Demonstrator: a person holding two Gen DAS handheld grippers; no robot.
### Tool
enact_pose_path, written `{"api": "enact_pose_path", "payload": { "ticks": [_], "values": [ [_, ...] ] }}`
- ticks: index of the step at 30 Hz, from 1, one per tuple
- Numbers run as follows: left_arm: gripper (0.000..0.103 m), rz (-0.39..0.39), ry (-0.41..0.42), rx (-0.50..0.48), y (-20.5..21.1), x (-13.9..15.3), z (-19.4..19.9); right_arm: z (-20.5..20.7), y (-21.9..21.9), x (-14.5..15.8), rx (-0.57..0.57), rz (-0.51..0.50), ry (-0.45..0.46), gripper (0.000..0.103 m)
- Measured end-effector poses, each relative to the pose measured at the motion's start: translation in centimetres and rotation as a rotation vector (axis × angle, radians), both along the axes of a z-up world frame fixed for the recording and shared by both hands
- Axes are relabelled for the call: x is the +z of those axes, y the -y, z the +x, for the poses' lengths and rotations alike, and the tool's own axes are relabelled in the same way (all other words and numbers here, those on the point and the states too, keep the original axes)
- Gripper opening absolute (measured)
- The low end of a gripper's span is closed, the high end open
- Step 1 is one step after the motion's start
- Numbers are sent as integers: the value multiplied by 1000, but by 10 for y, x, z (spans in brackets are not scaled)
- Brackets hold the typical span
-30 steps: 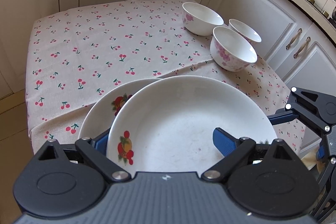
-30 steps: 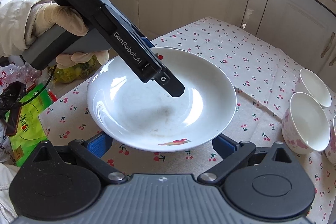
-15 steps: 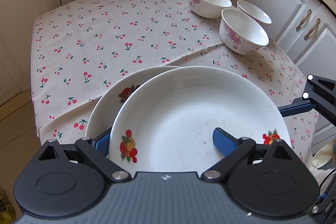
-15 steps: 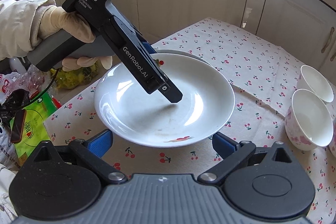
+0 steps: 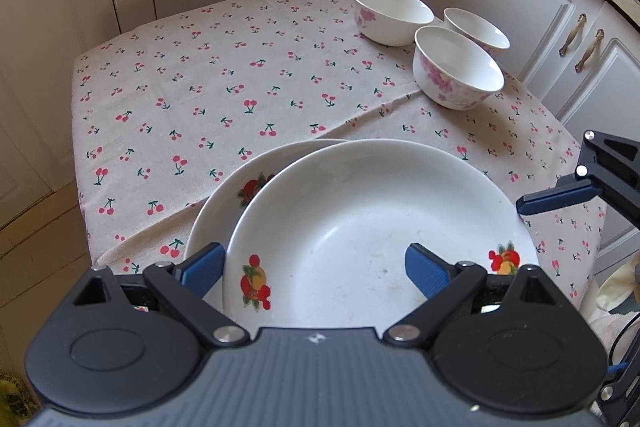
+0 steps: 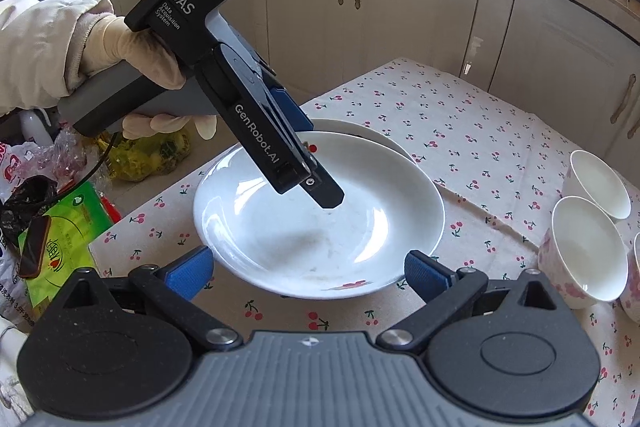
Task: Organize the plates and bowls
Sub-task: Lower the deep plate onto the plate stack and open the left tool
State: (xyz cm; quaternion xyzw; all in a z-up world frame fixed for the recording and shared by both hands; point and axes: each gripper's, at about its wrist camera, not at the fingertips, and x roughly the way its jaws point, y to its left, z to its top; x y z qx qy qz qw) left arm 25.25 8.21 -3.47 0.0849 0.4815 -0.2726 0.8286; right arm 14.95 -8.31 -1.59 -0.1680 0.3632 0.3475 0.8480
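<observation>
Top plate (image 5: 360, 223) straddled by left fingers (image 5: 426, 273)

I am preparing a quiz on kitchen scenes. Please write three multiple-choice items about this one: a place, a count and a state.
1. Where does the top plate lie? A) partly on the lower plate B) inside a bowl C) on the floor
2. How many bowls stand on the tablecloth? A) one B) three C) five
3. The right hand-held gripper is: A) shut on a bowl B) shut on a plate C) open
Answers: 1 A, its rim overlaps the lower plate; 2 B, three show together; 3 C, its fingers stand apart, gripping nothing.
</observation>
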Motion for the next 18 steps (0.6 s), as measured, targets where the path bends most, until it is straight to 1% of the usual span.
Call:
{"api": "enact_pose_path", "payload": {
  "ticks": [4,10,18],
  "values": [
    [96,-4,11,2,-1,1,-2,-4,-1,-2,3,-50,17,103],
    [96,-11,26,12,-3,1,-5,-3,-3,-14,18,-80,-22,103],
    [97,-14,52,25,-7,0,-8,8,-1,-18,-8,-31,-50,103]
  ]
}}
